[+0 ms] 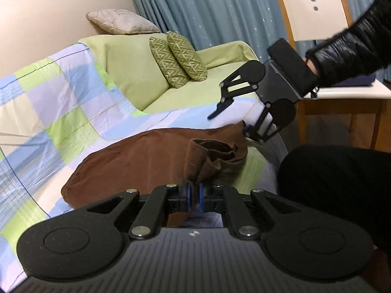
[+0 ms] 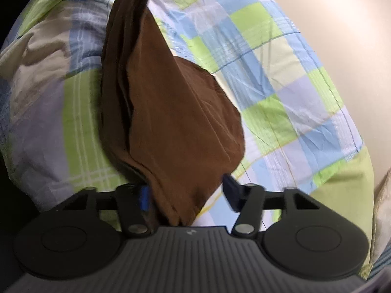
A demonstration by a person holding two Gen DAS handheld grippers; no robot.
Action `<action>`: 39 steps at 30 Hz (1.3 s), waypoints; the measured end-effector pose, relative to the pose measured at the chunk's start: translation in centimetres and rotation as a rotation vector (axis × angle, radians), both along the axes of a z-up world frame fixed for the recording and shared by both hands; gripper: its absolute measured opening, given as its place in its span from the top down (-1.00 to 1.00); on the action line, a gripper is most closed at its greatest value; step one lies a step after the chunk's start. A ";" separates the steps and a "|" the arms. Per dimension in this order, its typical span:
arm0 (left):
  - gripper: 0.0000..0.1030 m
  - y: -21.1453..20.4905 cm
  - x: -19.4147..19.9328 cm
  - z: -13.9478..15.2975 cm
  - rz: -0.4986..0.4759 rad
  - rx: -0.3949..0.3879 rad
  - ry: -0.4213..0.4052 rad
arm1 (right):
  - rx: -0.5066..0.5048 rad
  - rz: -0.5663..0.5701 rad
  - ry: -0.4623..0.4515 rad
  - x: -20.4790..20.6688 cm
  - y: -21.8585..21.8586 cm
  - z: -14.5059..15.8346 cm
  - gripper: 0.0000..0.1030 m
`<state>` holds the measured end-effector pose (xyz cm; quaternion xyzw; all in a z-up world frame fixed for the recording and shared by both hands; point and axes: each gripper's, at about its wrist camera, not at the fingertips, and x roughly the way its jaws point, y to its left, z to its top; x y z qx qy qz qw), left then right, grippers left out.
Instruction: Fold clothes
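A: In the left wrist view, what does the left gripper (image 1: pixel 194 194) hold?

B: Its blue pads are pressed together on a bunched corner of the brown cotton garment (image 1: pixel 136 161), low in the centre of the frame. That corner stands up as a crumpled roll, while the rest of the cloth lies spread toward the lower left on the bed's checked quilt of blue, green and lilac squares (image 1: pixel 56 102).

A: And the other tool?

B: The right gripper (image 1: pixel 228 119) sits right of centre, gripped by a hand in a shiny black padded sleeve (image 1: pixel 352 48). One finger points out over the quilt, the other reaches the garment's far edge; the jaws stand apart.

A: Behind it?

B: Two green zigzag-patterned cushions (image 1: pixel 178 58) on a light green sofa, a teal curtain (image 1: pixel 220 7), and a white wooden chair (image 1: pixel 315 5) at upper right.

A: Now the right wrist view?

B: The brown garment (image 2: pixel 176 112) runs from the top edge down to the right gripper (image 2: pixel 187 195). Its jaws are spread with the cloth's lower end between them, lying against the left pad; the right pad is clear of it. The checked quilt (image 2: pixel 268 73) fills the rest.
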<state>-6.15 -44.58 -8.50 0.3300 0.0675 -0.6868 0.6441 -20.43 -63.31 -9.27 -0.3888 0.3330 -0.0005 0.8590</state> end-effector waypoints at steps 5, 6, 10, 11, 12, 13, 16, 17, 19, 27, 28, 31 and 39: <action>0.90 1.9 -0.3 1.5 0.019 -0.032 -0.031 | 0.031 -0.062 0.032 -0.1 0.1 1.4 0.97; 0.90 2.8 -0.5 2.1 0.023 -0.041 -0.032 | 0.026 -0.073 0.026 -0.5 0.4 2.2 0.97; 0.90 7.1 -1.5 4.2 0.048 -0.066 -0.026 | 0.030 -0.052 -0.024 -2.6 3.5 6.9 0.97; 0.90 8.0 -1.8 4.1 0.059 -0.057 -0.014 | 0.039 -0.036 -0.035 -3.2 4.7 8.1 0.97; 0.90 8.7 -2.0 3.6 0.070 -0.042 -0.001 | 0.048 -0.023 -0.039 -3.7 5.8 9.0 0.97; 0.90 8.9 -2.1 3.2 0.077 -0.032 0.009 | 0.062 -0.015 -0.022 -3.7 6.4 8.9 0.97; 0.91 9.4 -2.7 0.5 0.093 0.034 0.064 | 0.079 0.017 0.063 -3.7 8.0 7.2 0.98; 0.91 9.3 -2.8 0.5 0.089 0.033 0.071 | 0.068 0.031 0.115 -3.4 8.4 6.1 0.98; 0.91 9.3 -2.9 0.5 0.082 0.029 0.085 | 0.028 0.055 0.178 -3.3 9.1 5.1 0.98; 0.91 3.3 7.4 7.1 0.289 -0.083 0.133 | -0.058 0.029 0.071 2.9 4.4 11.5 0.98; 0.91 2.0 9.4 7.3 0.331 -0.073 0.152 | -0.064 0.025 0.060 4.6 3.5 12.0 0.98; 0.91 -1.3 15.0 6.2 0.422 -0.030 0.207 | -0.045 0.010 0.087 12.1 -0.2 10.6 0.98; 0.91 -6.2 24.2 -1.8 0.547 0.113 0.321 | 0.150 -0.053 0.222 25.4 -6.7 2.8 0.97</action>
